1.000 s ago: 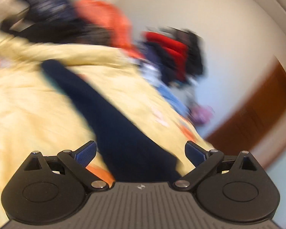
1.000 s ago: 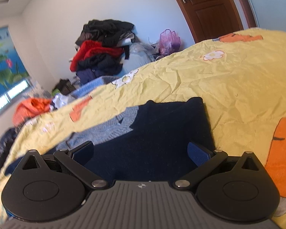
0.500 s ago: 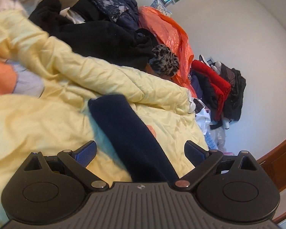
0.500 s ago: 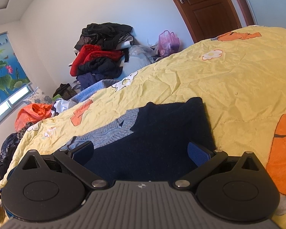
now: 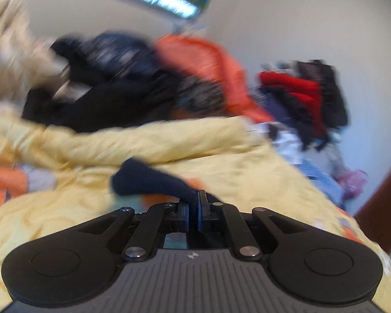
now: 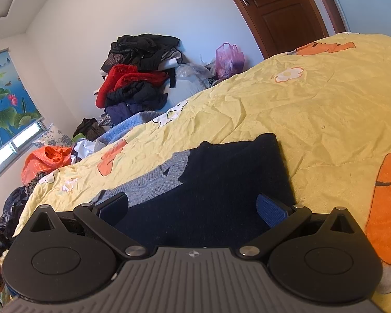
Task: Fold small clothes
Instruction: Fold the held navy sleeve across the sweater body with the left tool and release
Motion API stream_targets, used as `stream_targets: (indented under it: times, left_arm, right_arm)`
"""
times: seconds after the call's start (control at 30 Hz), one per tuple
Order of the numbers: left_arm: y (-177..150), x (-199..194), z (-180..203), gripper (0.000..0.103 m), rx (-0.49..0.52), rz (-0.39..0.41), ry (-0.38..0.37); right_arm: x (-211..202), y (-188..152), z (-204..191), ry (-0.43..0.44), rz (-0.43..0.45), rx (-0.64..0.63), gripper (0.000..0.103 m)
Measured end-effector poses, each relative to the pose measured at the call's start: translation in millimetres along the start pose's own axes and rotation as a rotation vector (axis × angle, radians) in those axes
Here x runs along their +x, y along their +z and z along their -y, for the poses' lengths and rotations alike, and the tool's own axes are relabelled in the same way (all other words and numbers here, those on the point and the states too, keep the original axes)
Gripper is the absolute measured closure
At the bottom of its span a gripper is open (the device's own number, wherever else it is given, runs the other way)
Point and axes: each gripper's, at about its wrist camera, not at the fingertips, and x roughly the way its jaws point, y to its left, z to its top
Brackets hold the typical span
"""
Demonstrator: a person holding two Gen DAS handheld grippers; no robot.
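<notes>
A yellow bedspread (image 6: 325, 109) printed with orange and white cartoon shapes covers the bed and fills most of both views; in the left wrist view it (image 5: 169, 143) is bunched into a thick ridge across the middle. Beyond the bed, against the white wall, a heap of black, red and dark blue clothing (image 6: 138, 73) is piled high, with a purple plastic bag (image 6: 228, 58) beside it and a brown wooden door (image 6: 286, 10) further right. An orange bag (image 6: 47, 159) sits on the floor near the window, which has a lotus-print blind (image 6: 5, 99).

The navy sweater (image 6: 216, 187) lies flat on the bedspread just ahead of the right gripper (image 6: 193, 208), its grey knit collar part (image 6: 156, 180) showing at the left edge. The right gripper's blue pads (image 6: 271, 210) stand wide apart, one on each side of the sweater's near edge, gripping nothing.

In the left wrist view (badly motion-blurred) a navy sleeve (image 5: 153, 182) of the sweater runs from the bedspread into the left gripper (image 5: 193, 208), whose jaws are pressed together on the dark fabric, with only a thin slit between the blue pads (image 5: 186, 215)
</notes>
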Motion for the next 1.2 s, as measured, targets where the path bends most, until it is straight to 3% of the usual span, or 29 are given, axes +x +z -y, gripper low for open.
stream_targets:
  times: [0.1, 0.17, 0.23, 0.3, 0.37, 0.47, 0.5, 0.53, 0.57, 0.63, 0.7, 0.77, 0.83, 0.9, 1.0, 1.03, 1.13, 1.2]
  left_arm:
    - [-30.3, -61.9, 81.3, 0.097, 0.235, 0.082, -0.152]
    - [-72.1, -105.6, 136.4, 0.097, 0.414, 0.105, -0.307]
    - [-128.5, -141.1, 184.1, 0.097, 0.624, 0.08, -0.453]
    - [-186.3, -164.9, 218.4, 0.097, 0.797, -0.014, -0.571]
    - [-233.9, -177.9, 237.1, 0.094, 0.939, -0.127, -0.632]
    - [-261.2, -197.0, 232.8, 0.09, 1.031, -0.114, -0.624]
    - [-258.9, -202.8, 224.7, 0.088, 1.024, -0.111, -0.641]
    - [-254.6, -207.4, 216.1, 0.073, 1.006, -0.12, -0.663]
    - [-248.2, -212.5, 207.8, 0.042, 0.984, -0.129, -0.683]
    - [-236.1, -224.4, 188.8, 0.0, 0.933, -0.08, -0.683]
    - [-223.8, -235.1, 165.3, 0.0, 0.84, -0.024, -0.682]
    - [-211.4, -226.4, 146.3, 0.0, 0.728, -0.079, -0.667]
    - [-204.6, -212.3, 126.9, 0.0, 0.58, -0.145, -0.593]
    - [-192.1, -205.7, 112.3, 0.0, 0.464, -0.128, -0.571]
    - [-180.8, -194.1, 97.4, 0.0, 0.34, -0.137, -0.515]
    - [-176.0, -189.8, 94.0, 0.0, 0.295, -0.145, -0.503]
    - [-166.8, -179.7, 74.2, 0.0, 0.161, -0.16, -0.493]
    - [-163.3, -166.5, 63.3, 0.0, 0.077, -0.201, -0.474]
  right_arm:
    - [-0.6, 0.0, 1.0, 0.004, 0.002, 0.006, 0.001]
    - [-0.8, -0.1, 1.1, 0.006, 0.002, 0.009, 0.001]
    - [-1.0, 0.4, 2.3, 0.012, 0.003, 0.016, 0.001]
    - [-1.3, 0.7, 4.0, 0.019, 0.004, 0.024, 0.001]
    - [-1.5, 1.0, 5.6, 0.025, 0.005, 0.03, 0.001]
    - [-1.4, 0.7, 4.8, 0.022, 0.003, 0.024, 0.001]
    - [-1.5, 0.6, 4.5, 0.022, 0.003, 0.023, 0.001]
    - [-1.5, 0.6, 4.6, 0.022, 0.003, 0.024, 0.001]
    - [-1.4, 0.8, 4.8, 0.023, 0.003, 0.025, 0.001]
    - [-1.8, 0.7, 4.9, 0.024, 0.003, 0.026, 0.001]
    - [-2.4, 0.8, 5.9, 0.028, 0.005, 0.031, 0.001]
    - [-2.4, 0.9, 5.8, 0.027, 0.004, 0.03, 0.001]
    - [-2.3, 1.0, 5.0, 0.02, 0.002, 0.021, 0.001]
    - [-1.7, 0.5, -1.2, -0.006, -0.007, -0.013, 0.001]
    - [-1.6, -4.2, -33.1, -0.123, -0.05, -0.195, 0.004]
    - [-9.1, -8.9, -46.5, -0.12, -0.039, -0.25, 0.008]
    - [-40.4, -25.4, -92.3, 0.091, -0.042, -0.374, 0.008]
    - [-51.6, -45.6, -129.8, 0.162, -0.053, -0.558, 0.012]
